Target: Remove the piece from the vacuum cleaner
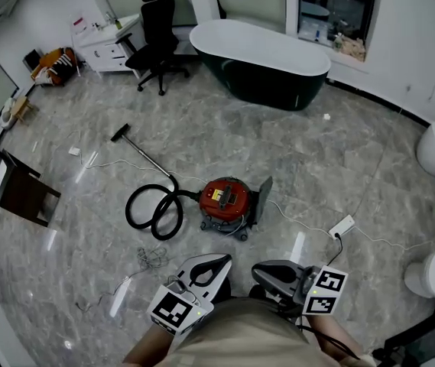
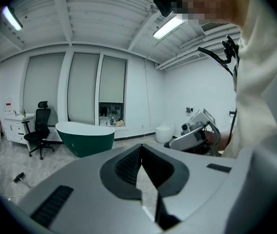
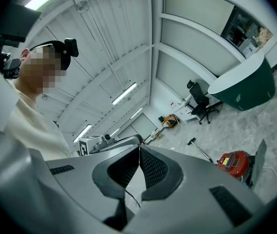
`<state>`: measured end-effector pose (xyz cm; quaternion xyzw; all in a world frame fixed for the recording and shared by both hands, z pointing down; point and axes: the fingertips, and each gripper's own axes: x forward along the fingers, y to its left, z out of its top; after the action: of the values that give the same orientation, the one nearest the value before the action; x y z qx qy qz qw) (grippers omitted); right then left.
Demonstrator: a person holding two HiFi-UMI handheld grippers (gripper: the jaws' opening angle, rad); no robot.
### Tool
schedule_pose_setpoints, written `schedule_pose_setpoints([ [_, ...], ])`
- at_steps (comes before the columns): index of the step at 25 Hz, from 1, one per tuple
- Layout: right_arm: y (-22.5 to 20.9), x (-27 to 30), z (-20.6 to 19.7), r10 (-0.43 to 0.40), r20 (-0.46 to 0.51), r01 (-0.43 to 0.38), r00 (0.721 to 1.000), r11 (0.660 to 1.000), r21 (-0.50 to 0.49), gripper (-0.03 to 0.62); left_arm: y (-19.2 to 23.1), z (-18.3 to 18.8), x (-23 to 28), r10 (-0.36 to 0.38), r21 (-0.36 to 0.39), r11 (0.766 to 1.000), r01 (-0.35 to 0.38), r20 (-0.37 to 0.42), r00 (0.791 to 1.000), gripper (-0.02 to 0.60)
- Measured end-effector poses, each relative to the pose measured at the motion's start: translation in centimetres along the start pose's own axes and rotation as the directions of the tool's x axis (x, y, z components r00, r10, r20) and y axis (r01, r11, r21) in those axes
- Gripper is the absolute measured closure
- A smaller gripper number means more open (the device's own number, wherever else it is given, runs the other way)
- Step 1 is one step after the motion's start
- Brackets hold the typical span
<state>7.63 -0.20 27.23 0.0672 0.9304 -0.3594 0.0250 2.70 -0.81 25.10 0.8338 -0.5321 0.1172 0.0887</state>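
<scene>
The red vacuum cleaner (image 1: 225, 199) sits on the marble floor in the middle of the head view, with a grey panel (image 1: 262, 198) standing up at its right side. Its black hose (image 1: 156, 213) coils to the left and runs to a wand with a floor head (image 1: 119, 134). My left gripper (image 1: 227, 258) and right gripper (image 1: 257, 271) are held close to my body, well short of the vacuum. Both are shut with nothing between the jaws. The right gripper view shows the vacuum (image 3: 235, 163) far off at the lower right.
A dark green bathtub (image 1: 263, 63) stands at the back, with a black office chair (image 1: 158, 33) and a white desk (image 1: 106, 44) to its left. A white power strip (image 1: 342, 225) and its cable lie right of the vacuum. A dark wooden stand (image 1: 22, 193) is at the left.
</scene>
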Motion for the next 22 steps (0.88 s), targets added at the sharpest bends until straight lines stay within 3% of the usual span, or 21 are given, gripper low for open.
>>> schedule_pose_setpoints([
  [10,-3.1,6.1,2.7,-0.156,-0.005,0.156,0.988,0.986,-0.065,0.591,8.5,1.4,0.7,-0.096,0.004,0.995,0.096,0.067,0.993,0.578],
  [14,-4.2,9.4,3.5,-0.207,-0.008,0.205,0.978,0.972,-0.113,0.592,12.3,0.8,0.5,-0.134,0.007,0.991,0.133,0.054,0.990,0.578],
  [22,-7.3,13.3,4.4,-0.353,0.032,0.354,0.935,0.932,-0.080,0.591,17.1,0.3,0.7,-0.249,0.063,0.967,0.247,0.035,0.968,0.578],
])
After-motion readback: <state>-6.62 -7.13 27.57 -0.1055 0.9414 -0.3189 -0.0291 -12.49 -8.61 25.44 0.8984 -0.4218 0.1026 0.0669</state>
